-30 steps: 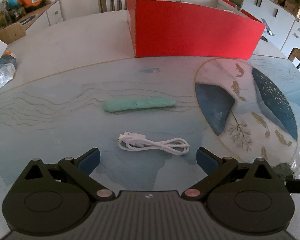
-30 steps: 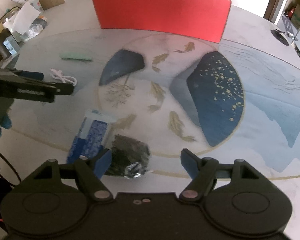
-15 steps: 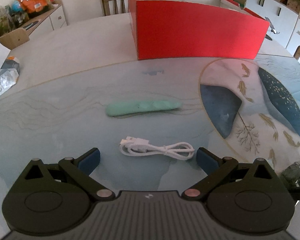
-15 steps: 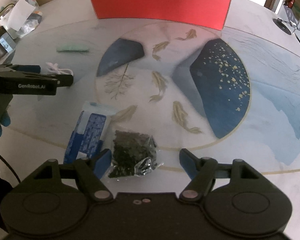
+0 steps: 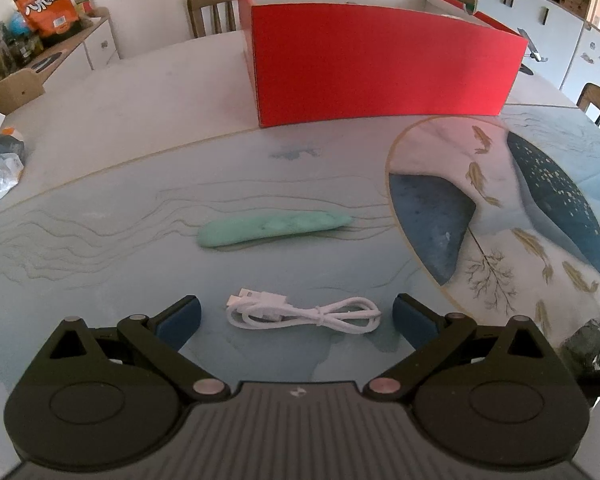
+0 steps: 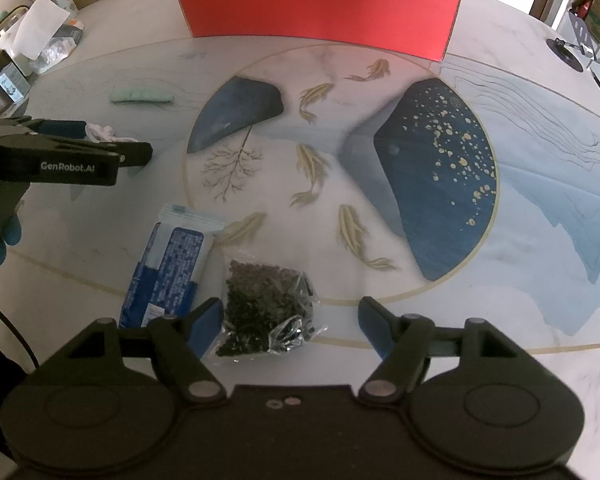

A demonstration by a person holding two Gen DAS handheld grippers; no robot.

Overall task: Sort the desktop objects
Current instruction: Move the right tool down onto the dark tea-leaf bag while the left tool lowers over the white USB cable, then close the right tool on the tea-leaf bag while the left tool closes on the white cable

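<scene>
- My left gripper (image 5: 296, 314) hovers over a coiled cable (image 5: 300, 314); a pouch (image 5: 272, 228) lies behind it.
- Farther back stands a box (image 5: 380, 68).
- My right gripper (image 6: 290, 322) hovers over a bag (image 6: 266, 308), a packet (image 6: 168, 268) just left.

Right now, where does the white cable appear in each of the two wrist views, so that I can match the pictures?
Left wrist view: the white cable lies low in the middle, on the table between the open fingers of the left gripper.
Right wrist view: only a small white part shows at the far left, behind the left gripper.
Shared landmark: the red box at the far side of the table; the green object lies between the two.
</scene>
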